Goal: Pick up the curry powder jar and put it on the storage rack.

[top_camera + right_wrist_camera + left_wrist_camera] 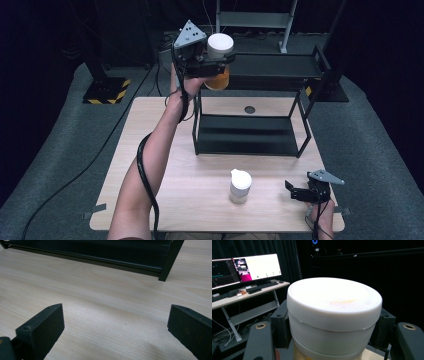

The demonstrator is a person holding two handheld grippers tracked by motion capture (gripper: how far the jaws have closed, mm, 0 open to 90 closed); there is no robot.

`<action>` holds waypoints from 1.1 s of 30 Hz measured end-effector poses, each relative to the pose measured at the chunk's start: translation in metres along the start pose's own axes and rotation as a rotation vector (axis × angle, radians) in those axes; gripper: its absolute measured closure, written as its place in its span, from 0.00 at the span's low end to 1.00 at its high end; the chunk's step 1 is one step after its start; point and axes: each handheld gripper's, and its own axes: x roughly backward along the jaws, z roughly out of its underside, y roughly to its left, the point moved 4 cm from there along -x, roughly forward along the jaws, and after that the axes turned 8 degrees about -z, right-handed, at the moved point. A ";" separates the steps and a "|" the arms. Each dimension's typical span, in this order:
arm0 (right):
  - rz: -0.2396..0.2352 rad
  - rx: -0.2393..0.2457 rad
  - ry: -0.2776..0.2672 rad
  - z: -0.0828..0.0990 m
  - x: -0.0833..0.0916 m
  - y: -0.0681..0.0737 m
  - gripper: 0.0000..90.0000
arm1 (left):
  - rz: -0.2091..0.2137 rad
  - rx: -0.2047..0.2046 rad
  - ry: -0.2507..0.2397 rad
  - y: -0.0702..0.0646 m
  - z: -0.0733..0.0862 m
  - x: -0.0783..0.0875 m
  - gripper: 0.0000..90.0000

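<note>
The jar [219, 62], a round container with an orange lower body and a broad, smooth white lid, is held in the air beside the top tier of the black metal rack [250, 135], at that tier's left end. The left gripper [212, 64] has its jaws closed on the jar's sides just under the lid; in the left gripper view the pads press against the white plastic on both flanks.

As I judge it, the step in hand is the carry toward the rack's upper tier. The next move calls for bringing the jar over the tier, keeping it upright, and lowering it until its base sits flat before letting go.

In front of the rack, on the pale wood-grain table [165, 195], stands a second jar [240, 186], translucent with a white spouted cap. To the right of it the right gripper [295, 191] rests low, its jaws wide apart and holding nothing.
</note>
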 end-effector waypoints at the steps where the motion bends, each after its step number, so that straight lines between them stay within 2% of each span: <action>1: 0.000 0.000 0.000 0.000 0.000 0.000 0.00 | -0.001 0.000 -0.001 0.001 -0.001 -0.001 0.38; 5: 0.002 0.000 -0.006 0.001 0.000 0.000 0.00 | -0.012 0.017 -0.002 0.004 -0.003 -0.005 0.38; 13: -0.002 0.000 -0.004 0.001 0.000 -0.001 0.00 | -0.036 0.008 0.004 0.007 -0.010 -0.010 0.38; 16: -0.001 -0.003 -0.008 0.001 0.001 -0.001 0.00 | -0.049 0.025 0.009 0.011 -0.013 -0.016 0.38; 29: -0.005 -0.006 -0.014 0.002 0.001 -0.002 0.00 | -0.087 0.020 0.045 0.016 -0.018 -0.034 0.38; 33: -0.006 -0.008 -0.016 0.002 0.002 -0.002 0.00 | -0.120 0.021 0.059 0.016 -0.019 -0.040 0.38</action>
